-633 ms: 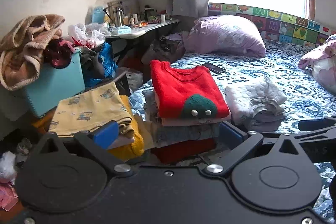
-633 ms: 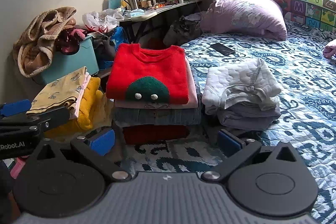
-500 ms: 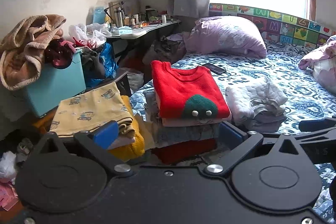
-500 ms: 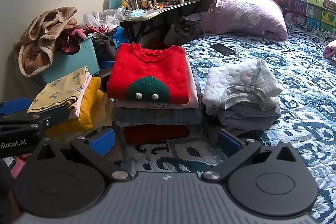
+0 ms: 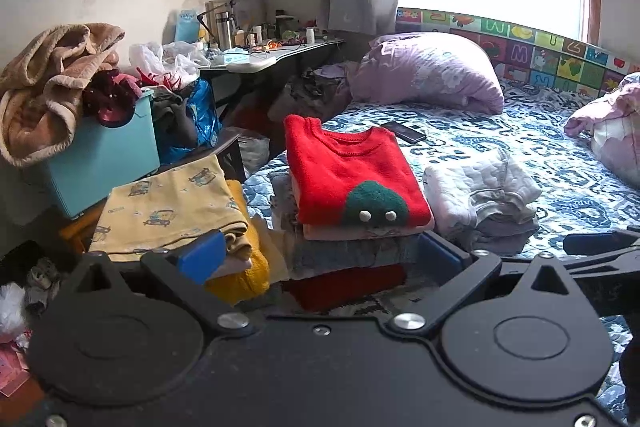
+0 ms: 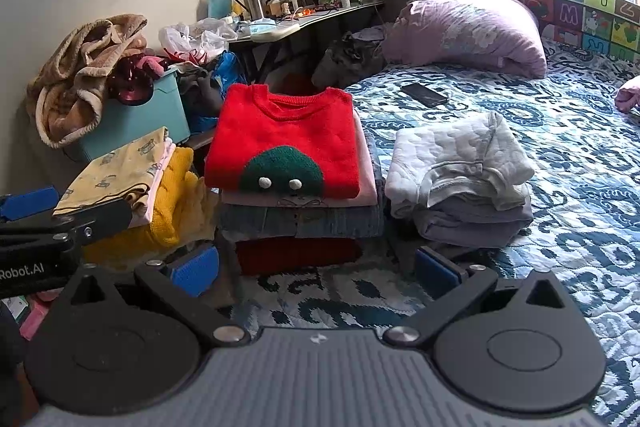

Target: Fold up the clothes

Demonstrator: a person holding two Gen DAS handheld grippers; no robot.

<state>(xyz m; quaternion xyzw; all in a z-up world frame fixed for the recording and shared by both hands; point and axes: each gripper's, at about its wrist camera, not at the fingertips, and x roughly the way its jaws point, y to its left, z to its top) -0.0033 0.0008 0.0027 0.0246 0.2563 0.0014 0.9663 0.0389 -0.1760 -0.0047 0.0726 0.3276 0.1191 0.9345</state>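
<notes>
**Mostly stacked, and the stacks are what I could wreck**

Basically both my grippers hang empty over the near edge of the bed (image 6: 580,155), jaws spread as wide as they go, nothing between the blue pads. Left gripper (image 5: 320,255), right gripper (image 6: 316,267), both pointing at the folded clothes.

Biggest risk: the tall middle stack (image 6: 300,219) near the bed's left edge, red sweater (image 6: 280,143) on top, then pink, denim, dark red at the bottom. It looks a bit uneven. If I push in low with open fingers to add or shift something, I judge the whole column could slide toward the edge and off onto the floor clutter.

Next: the yellow pile (image 5: 168,211) sits left of that stack, right at or past the bed's left edge; I cannot tell what carries it. My left pad is just in front of it in the left view. A careless sweep would likely drag the printed top layer and undo its fold.

Then the white-and-grey pile (image 6: 460,183), right of the red stack, further in on the bed. Its top piece looks loosely bunched, so a pad could snag it.

Smaller: the two grippers are close together; the left one shows at the left border of the right view, so I could knock them together reaching for one garment.

Smallest: the phone (image 6: 424,95) lies toward the far side near the purple pillow (image 6: 468,31). Cloth spread out there could cover it or push it.
</notes>
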